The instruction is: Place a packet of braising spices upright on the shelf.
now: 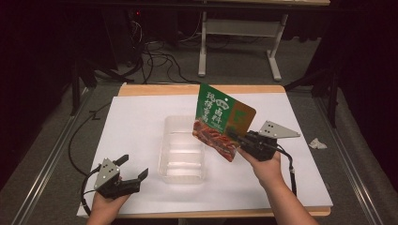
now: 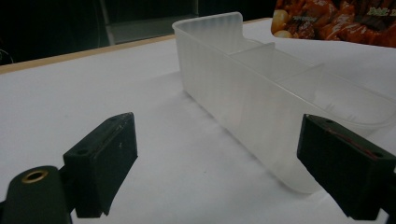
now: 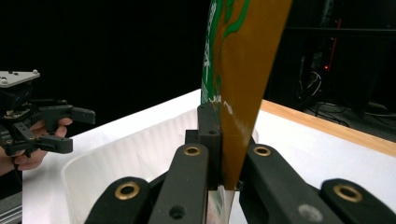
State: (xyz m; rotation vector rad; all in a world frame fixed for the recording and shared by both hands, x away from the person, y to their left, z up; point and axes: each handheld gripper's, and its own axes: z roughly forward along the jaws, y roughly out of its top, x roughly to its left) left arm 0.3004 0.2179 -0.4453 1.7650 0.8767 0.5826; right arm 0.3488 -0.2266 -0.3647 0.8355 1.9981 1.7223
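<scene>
Dark walls, loose cables and a grey desk frame (image 1: 239,44) surround a wooden table (image 1: 155,89) covered by a white sheet (image 1: 136,126). On the sheet's middle stands a clear plastic tray (image 1: 183,151) with ribbed compartments, and just above its right rim the right gripper (image 1: 238,138) holds a snack pouch (image 1: 220,119) upright, jaws clamped together on the pouch's lower edge; the right gripper view shows that edge pinched flat between the pads with the orange back of the pouch rising from them. The left gripper (image 1: 133,169) rests on the sheet to the tray's left, jaws standing wide apart with nothing between them, pointed at the tray's near wall. The step in hand looks like laying the pouch into the tray, so it would pay to bring the pouch over the tray's centre, tip it flat with its long side along the tray, lower it until it lies on the ribs, and only then let go; releasing from this height could let it slide off the rim. The free gripper could steady the tray, which is light and may shift. Large white Chinese characters run down the pouch's green front above a picture of reddish braised meat; they are too small to read reliably.
</scene>
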